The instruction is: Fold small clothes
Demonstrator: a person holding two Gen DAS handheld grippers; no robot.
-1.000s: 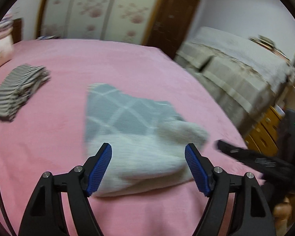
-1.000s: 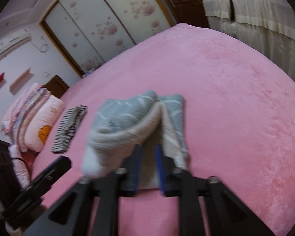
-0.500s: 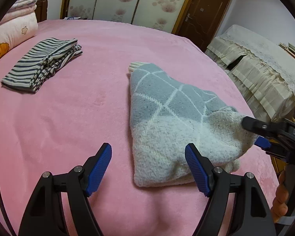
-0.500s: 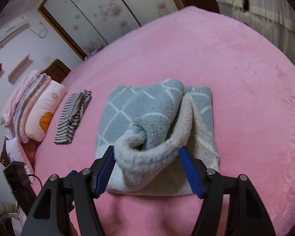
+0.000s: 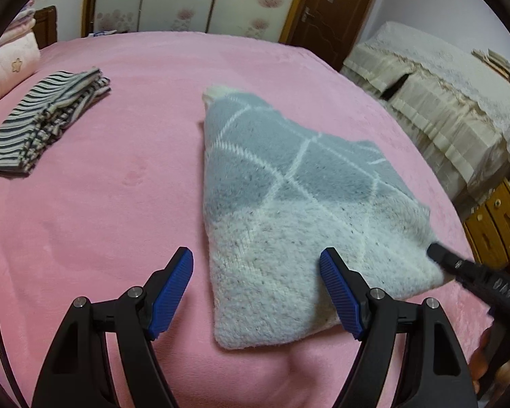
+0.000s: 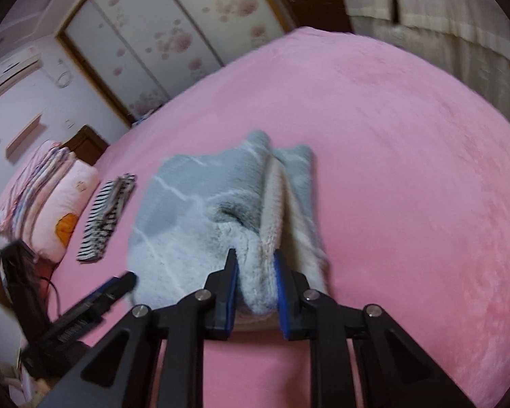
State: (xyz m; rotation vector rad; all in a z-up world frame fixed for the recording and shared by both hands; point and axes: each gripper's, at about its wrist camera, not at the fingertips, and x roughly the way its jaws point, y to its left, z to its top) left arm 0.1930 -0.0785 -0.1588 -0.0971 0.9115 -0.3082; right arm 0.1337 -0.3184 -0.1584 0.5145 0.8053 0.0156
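A fuzzy grey-and-white garment with a white diamond pattern (image 5: 289,197) lies folded on the pink bed (image 5: 102,204). My left gripper (image 5: 256,289) is open and empty, low over the garment's near left corner. My right gripper (image 6: 255,285) is shut on a bunched fold of the garment's near white edge (image 6: 258,285), and it shows at the garment's right corner in the left wrist view (image 5: 459,265). The garment also shows in the right wrist view (image 6: 200,204), with its right layers standing up in a ridge.
A folded black-and-white striped garment (image 5: 44,122) lies on the bed's left side. Pillows and folded bedding (image 6: 47,204) sit at the head. A cream-draped sofa (image 5: 442,102) and wooden drawers (image 5: 493,224) stand right of the bed.
My right gripper was open around the rolled fold half a second ago and has closed on the garment's edge. The fold has flattened. My left gripper stayed open and shifted slightly.
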